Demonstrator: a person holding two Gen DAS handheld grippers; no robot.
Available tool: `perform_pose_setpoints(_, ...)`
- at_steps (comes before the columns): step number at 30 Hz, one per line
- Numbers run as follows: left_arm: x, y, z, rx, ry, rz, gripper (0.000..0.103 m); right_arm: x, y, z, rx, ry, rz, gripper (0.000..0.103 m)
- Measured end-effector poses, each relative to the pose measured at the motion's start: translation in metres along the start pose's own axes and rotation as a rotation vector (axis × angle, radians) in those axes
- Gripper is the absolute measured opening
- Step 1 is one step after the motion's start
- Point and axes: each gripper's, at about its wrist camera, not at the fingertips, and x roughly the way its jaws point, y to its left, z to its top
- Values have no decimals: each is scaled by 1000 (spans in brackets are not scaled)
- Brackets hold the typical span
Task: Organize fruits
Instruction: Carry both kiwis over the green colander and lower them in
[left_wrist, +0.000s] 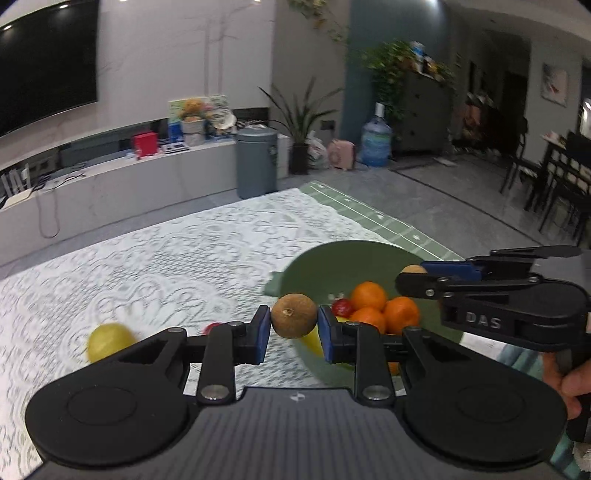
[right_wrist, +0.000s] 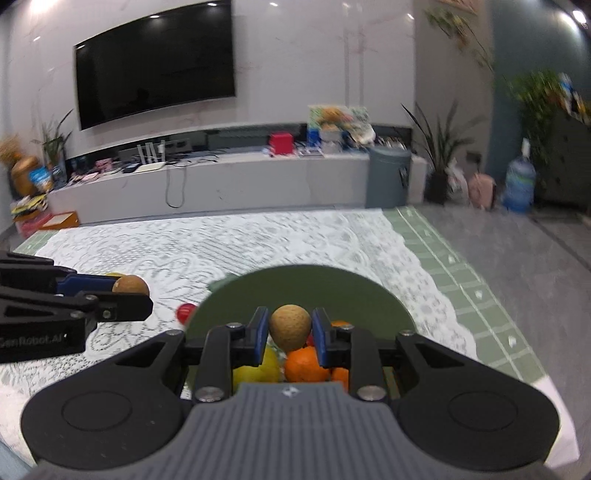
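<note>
My left gripper (left_wrist: 294, 328) is shut on a brown round fruit (left_wrist: 294, 315), held just left of the green bowl (left_wrist: 332, 258). My right gripper (right_wrist: 290, 332) is shut on a second brown round fruit (right_wrist: 290, 326), held above the green bowl (right_wrist: 295, 284). In the bowl lie several oranges (left_wrist: 369, 295), a small red fruit (left_wrist: 341, 306) and a yellow fruit (right_wrist: 258, 369). On the lace tablecloth (left_wrist: 166, 258) lie a yellow-green fruit (left_wrist: 109, 339) and a small red fruit (right_wrist: 185, 312). The right gripper (left_wrist: 412, 275) also shows at the right of the left wrist view, the left gripper (right_wrist: 135, 288) at the left of the right wrist view.
The table carries a white lace cloth over a green mat (right_wrist: 461, 277). Beyond it stand a grey bin (left_wrist: 256, 162), a low TV bench (right_wrist: 221, 181) with clutter, potted plants and a water jug (left_wrist: 376, 142). Dark dining chairs (left_wrist: 554, 181) stand at the far right.
</note>
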Motion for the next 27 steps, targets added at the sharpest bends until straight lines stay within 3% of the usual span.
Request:
perform_pose_setpoints(8,35,-21,16,31,93,-44,31,12,-20,-4,71,66,28,22)
perform_pose_setpoints(16,66,-12,26,37,206,-67,31,26,-11,-5,8,111,43,22)
perform_pose_setpoints(27,94,-14,28,80,282,-79,31,46,-9,-4,-7,160,48,22)
